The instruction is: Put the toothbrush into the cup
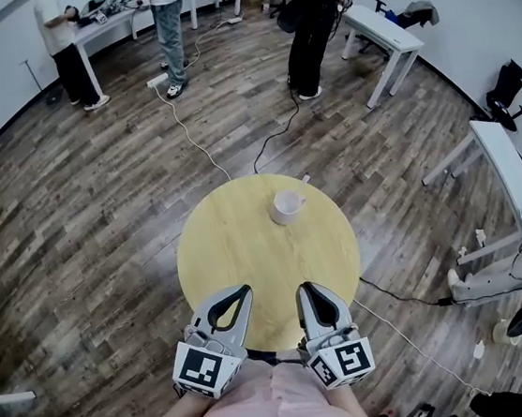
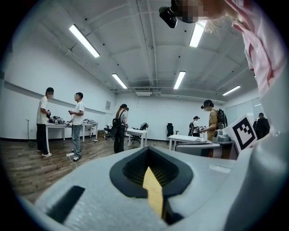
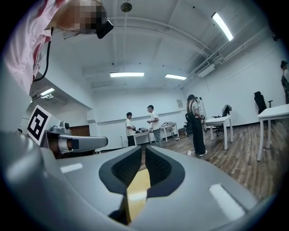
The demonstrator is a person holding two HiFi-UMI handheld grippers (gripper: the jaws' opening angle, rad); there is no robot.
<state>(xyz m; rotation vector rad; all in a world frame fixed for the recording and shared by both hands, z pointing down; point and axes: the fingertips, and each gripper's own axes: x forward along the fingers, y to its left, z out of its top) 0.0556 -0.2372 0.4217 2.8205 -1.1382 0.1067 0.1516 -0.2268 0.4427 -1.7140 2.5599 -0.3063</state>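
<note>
A white cup [image 1: 286, 206] stands upright on the far right part of the round yellow table [image 1: 237, 243]. No toothbrush shows in any view. My left gripper [image 1: 243, 292] hovers over the table's near edge, shut with nothing in it. In the left gripper view its jaw tips meet at the left gripper [image 2: 147, 150], and only the yellow tabletop shows through the pad opening. My right gripper [image 1: 307, 288] is beside it, also at the near edge, shut and empty. The right gripper [image 3: 143, 150] has its tips almost touching. Both point roughly toward the cup, well short of it.
Wooden floor surrounds the table. Cables [image 1: 198, 144] run across the floor behind it. Three people [image 1: 310, 27] stand at the back near white desks [image 1: 389, 34]. Another white desk [image 1: 507, 173] and a seated person's legs [image 1: 496, 278] are on the right.
</note>
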